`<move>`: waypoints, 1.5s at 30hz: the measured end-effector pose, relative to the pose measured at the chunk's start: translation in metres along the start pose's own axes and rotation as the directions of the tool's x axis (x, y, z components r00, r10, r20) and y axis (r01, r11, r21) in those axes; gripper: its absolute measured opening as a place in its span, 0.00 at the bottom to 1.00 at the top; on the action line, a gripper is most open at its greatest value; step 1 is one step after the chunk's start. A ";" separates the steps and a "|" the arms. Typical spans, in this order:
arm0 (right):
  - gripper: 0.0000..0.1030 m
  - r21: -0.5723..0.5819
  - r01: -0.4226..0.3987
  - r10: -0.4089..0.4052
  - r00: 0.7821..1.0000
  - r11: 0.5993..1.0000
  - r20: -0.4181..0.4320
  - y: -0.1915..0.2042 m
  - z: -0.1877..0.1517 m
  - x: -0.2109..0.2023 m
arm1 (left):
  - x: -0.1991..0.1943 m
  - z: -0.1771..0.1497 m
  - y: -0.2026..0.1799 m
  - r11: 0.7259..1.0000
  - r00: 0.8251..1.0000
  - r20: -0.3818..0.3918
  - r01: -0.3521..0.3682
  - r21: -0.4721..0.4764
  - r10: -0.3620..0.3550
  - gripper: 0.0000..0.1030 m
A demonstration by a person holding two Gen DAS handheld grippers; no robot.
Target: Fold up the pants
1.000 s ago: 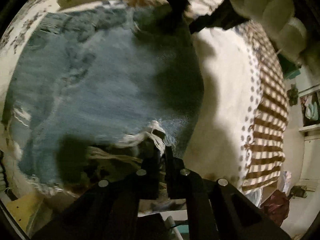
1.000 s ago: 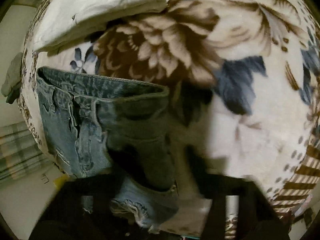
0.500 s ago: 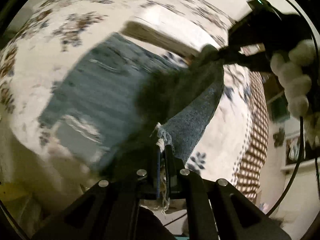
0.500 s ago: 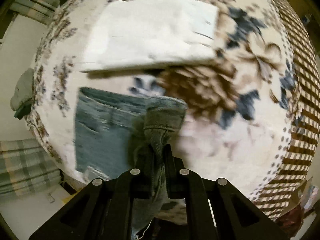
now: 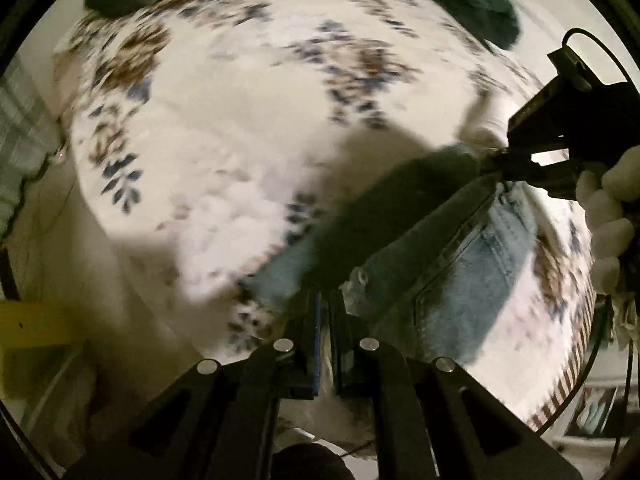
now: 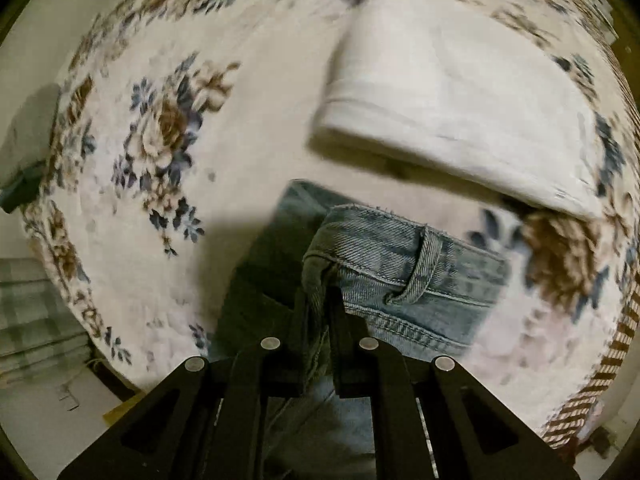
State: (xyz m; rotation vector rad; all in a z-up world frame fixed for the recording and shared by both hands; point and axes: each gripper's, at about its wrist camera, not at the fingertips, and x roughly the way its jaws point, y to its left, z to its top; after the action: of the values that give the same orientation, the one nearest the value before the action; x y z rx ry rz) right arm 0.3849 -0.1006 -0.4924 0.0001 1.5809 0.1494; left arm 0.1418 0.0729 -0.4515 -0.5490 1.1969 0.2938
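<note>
Light blue denim shorts [image 5: 452, 264] hang stretched in the air above a floral blanket [image 5: 240, 128]. My left gripper [image 5: 325, 304] is shut on the frayed leg hem. My right gripper [image 6: 320, 300] is shut on the waistband [image 6: 400, 256] beside a belt loop; it also shows in the left wrist view [image 5: 496, 164] at the right, held by a white-gloved hand [image 5: 608, 216]. Part of the shorts droops below both grippers, hidden by the jaws.
A folded white garment [image 6: 452, 92] lies on the blanket [image 6: 248, 128] just beyond the shorts. A dark green cloth [image 5: 472, 0] lies at the bed's far edge. A brown striped border [image 6: 608, 360] runs along the right side. Plaid fabric [image 6: 36, 320] is off the bed at the left.
Both grippers have lifted the shorts off the blanket and swung them over, so the back pocket side now faces the left camera. The views have shifted across the bed.
</note>
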 end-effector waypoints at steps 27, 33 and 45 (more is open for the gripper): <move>0.82 0.061 -0.067 0.070 0.996 0.996 -0.057 -0.045 -0.031 -0.010 | 0.074 0.043 0.020 1.000 0.998 -0.057 0.014 0.004 -0.014 0.53; 0.81 0.062 -0.018 0.021 0.999 0.998 -0.045 -0.062 -0.005 0.003 | 0.120 0.060 0.019 0.996 0.990 -0.112 -0.083 0.037 0.087 0.53; 0.61 -0.191 0.099 -0.108 0.993 0.977 -0.039 0.002 0.049 0.037 | 0.064 0.030 0.048 0.980 0.992 -0.121 0.017 -0.199 -0.042 0.53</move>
State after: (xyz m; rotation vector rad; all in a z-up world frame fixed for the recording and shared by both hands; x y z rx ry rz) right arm 0.4326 -0.0907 -0.5294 -0.2354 1.6067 0.2184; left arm 0.1643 0.1251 -0.5152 -0.7666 1.2871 0.3598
